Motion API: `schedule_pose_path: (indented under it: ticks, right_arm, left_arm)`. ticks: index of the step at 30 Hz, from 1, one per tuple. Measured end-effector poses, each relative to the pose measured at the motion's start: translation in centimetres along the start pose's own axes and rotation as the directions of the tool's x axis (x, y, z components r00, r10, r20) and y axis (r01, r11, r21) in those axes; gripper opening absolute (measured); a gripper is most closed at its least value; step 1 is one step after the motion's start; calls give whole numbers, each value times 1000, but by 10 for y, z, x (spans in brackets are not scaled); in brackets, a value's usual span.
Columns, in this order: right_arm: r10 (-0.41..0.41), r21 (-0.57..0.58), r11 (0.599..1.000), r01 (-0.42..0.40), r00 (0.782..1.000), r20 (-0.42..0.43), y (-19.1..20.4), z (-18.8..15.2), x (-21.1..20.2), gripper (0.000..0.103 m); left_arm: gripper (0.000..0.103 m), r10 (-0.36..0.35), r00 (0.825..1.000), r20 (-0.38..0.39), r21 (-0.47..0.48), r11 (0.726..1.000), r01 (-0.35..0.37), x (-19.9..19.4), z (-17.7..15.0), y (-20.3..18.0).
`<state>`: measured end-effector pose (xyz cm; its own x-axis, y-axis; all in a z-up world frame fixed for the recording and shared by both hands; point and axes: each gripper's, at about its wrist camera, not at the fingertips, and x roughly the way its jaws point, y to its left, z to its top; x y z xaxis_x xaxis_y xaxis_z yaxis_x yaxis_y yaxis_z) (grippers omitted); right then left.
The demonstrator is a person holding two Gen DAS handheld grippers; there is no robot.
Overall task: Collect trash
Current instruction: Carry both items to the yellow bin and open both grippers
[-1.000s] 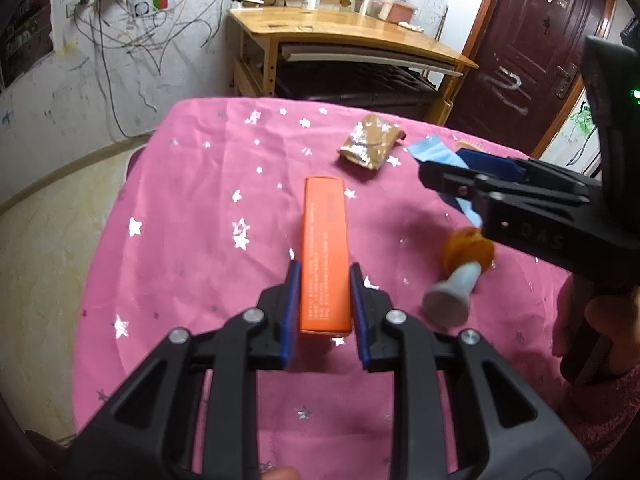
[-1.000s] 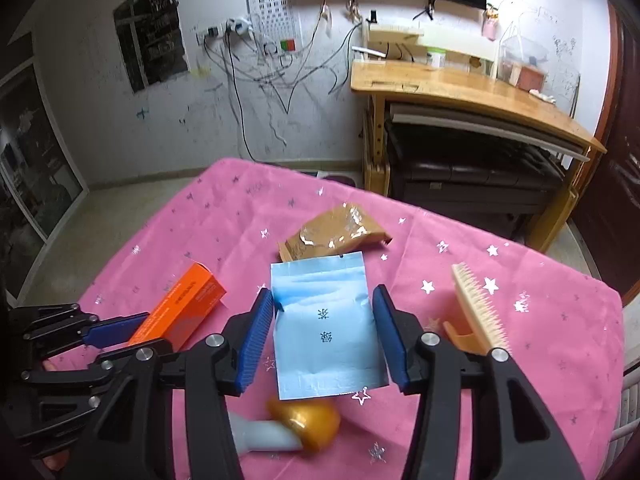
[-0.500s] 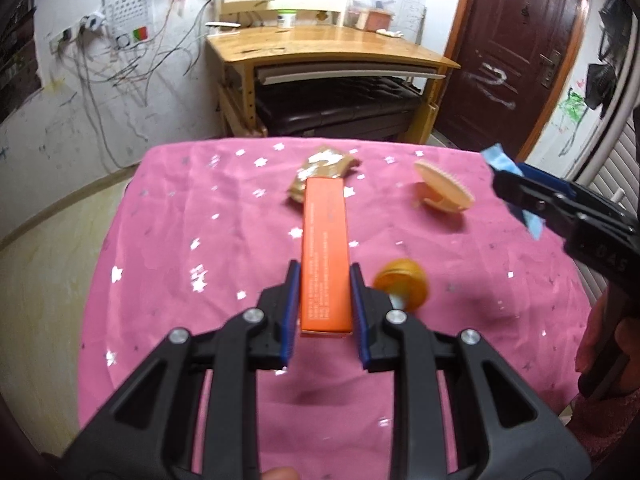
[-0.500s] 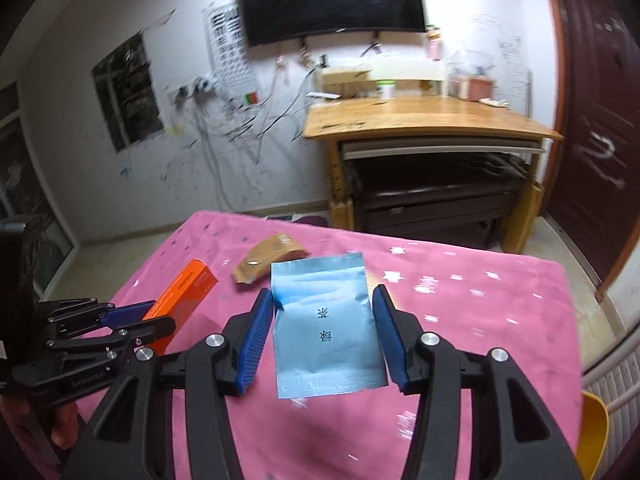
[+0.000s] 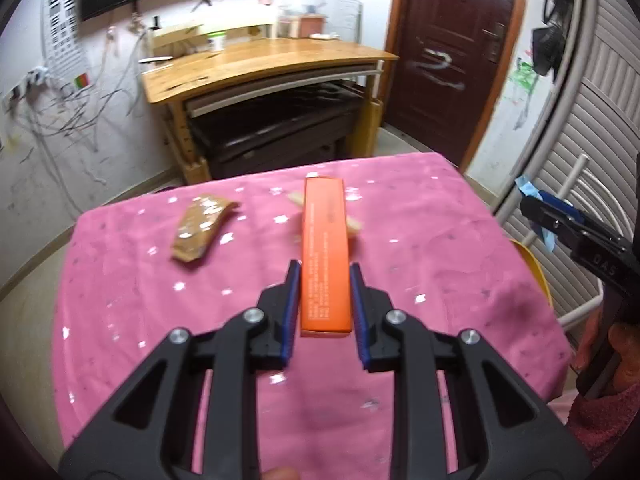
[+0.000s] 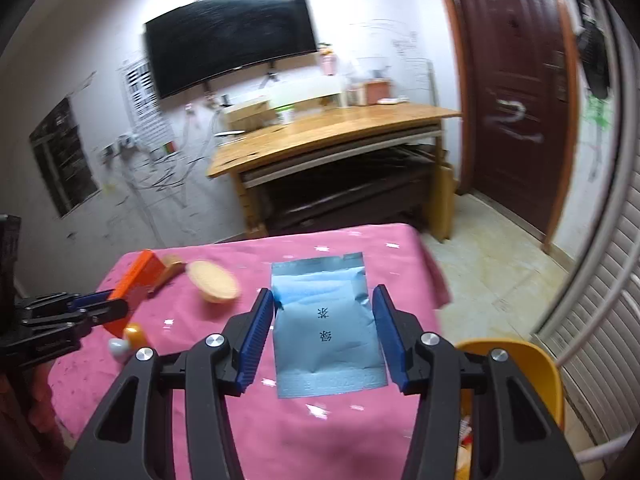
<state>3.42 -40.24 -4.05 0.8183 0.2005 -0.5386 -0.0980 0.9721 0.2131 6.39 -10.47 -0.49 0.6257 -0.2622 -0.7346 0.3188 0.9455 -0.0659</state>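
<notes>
Left wrist view: the left gripper (image 5: 323, 304) holds a long orange box (image 5: 325, 256) clamped between its blue pads, lifted above a pink star-printed tablecloth (image 5: 120, 300). Small white print runs along the box but is too fine to read. At the right edge, the right gripper (image 5: 538, 210) shows raised letters that look like "DAS", with a scrap of blue packet (image 5: 527, 186) pinched in it.

Right wrist view: the right gripper (image 6: 324, 334) grips a flat blue foil packet (image 6: 326, 322) by its side edges; two dark Chinese characters are printed on it, seen upside down. A yellow bin (image 6: 516, 356) sits below right, largely cut off by the gripper.

On the cloth lie a crumpled brown wrapper (image 5: 200, 226), a blurred tan brush (image 6: 214, 282), and a small orange-and-white object (image 6: 126, 340), partly hidden. Behind stand a wooden desk (image 6: 340, 128), a wall screen (image 6: 228, 36) and a dark door (image 6: 516, 92).
</notes>
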Motion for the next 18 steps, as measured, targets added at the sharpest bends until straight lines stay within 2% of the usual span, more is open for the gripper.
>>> schedule_pose_path:
  ticks: [7,11,15,18]
  right_arm:
    - [-106,95,990,105,994,8,-62,-18,-13,46]
    - [-190,135,972,190,982,-19,-96,-32,-10,46]
    - [-221,177,957,228,973,-60,-125,-48,-1,46]
    - [-250,202,943,264,964,-90,-143,-63,7,46]
  left_arm:
    - [22,-85,996,-10,80,993,85,7,18,-50]
    - [22,-132,991,-24,129,983,134,12,25,-80]
    - [22,-202,976,-82,165,963,213,23,25,-116]
    - [22,-223,969,-102,196,951,239,32,26,-144]
